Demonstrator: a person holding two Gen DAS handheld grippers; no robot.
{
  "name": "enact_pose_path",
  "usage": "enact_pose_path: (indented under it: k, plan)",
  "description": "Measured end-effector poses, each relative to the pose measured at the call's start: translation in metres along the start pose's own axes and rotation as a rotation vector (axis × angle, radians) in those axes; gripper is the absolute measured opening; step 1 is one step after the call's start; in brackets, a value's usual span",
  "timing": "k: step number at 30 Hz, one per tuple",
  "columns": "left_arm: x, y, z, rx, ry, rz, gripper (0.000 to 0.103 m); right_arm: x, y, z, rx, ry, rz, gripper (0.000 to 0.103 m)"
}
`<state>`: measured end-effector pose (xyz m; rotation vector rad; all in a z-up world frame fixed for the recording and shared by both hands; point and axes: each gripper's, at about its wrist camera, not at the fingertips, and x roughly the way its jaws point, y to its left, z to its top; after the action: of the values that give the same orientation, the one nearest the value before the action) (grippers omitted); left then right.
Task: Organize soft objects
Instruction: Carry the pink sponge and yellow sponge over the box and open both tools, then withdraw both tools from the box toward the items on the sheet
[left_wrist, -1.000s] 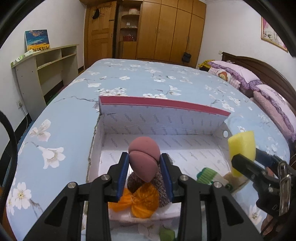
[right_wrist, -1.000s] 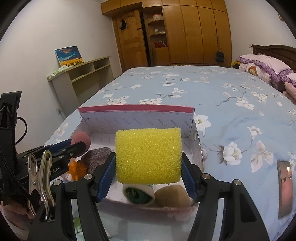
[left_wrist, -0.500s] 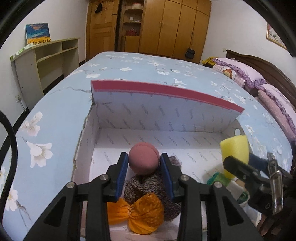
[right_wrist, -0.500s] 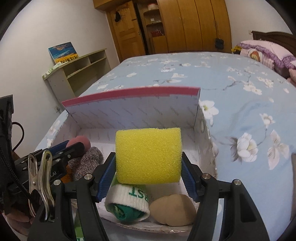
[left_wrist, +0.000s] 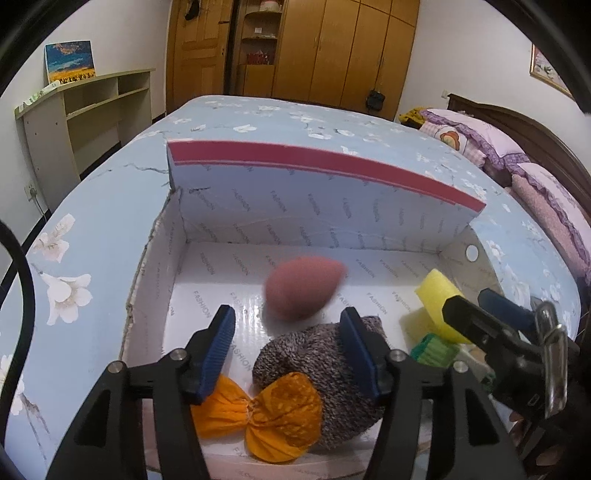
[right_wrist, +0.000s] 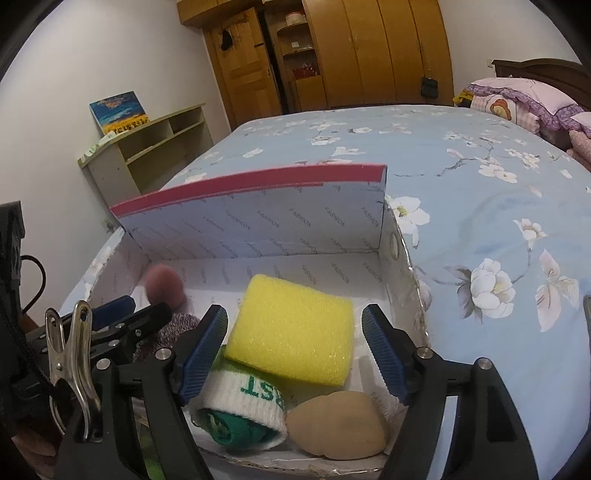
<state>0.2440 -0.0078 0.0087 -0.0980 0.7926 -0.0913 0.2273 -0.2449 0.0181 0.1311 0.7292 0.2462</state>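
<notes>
Both sponges have left their jaws since a second ago: the left hand-held gripper (left_wrist: 288, 341) is opening with nothing between its pads, and the pink sponge (left_wrist: 301, 288) (blurred, likely still rolling) sits toward the far wall of the box (left_wrist: 325, 206) on the bed (left_wrist: 92, 236). Opening too, the right hand-held gripper (right_wrist: 295, 349) has dropped the yellow sponge (right_wrist: 291, 336) near the box's right wall. Two more items look stowed. Only the left view shows the orange bundle (left_wrist: 273, 413); only the right shows the tan sponge (right_wrist: 338, 424).
</notes>
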Motion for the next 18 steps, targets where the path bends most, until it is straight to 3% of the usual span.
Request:
enact_pose_path:
  k: [18]
  plan:
    - [-0.057,-0.003,-0.004,-0.009,-0.045,0.009,0.064,-0.054,0.016,0.002,-0.038,-0.077,0.060,0.077]
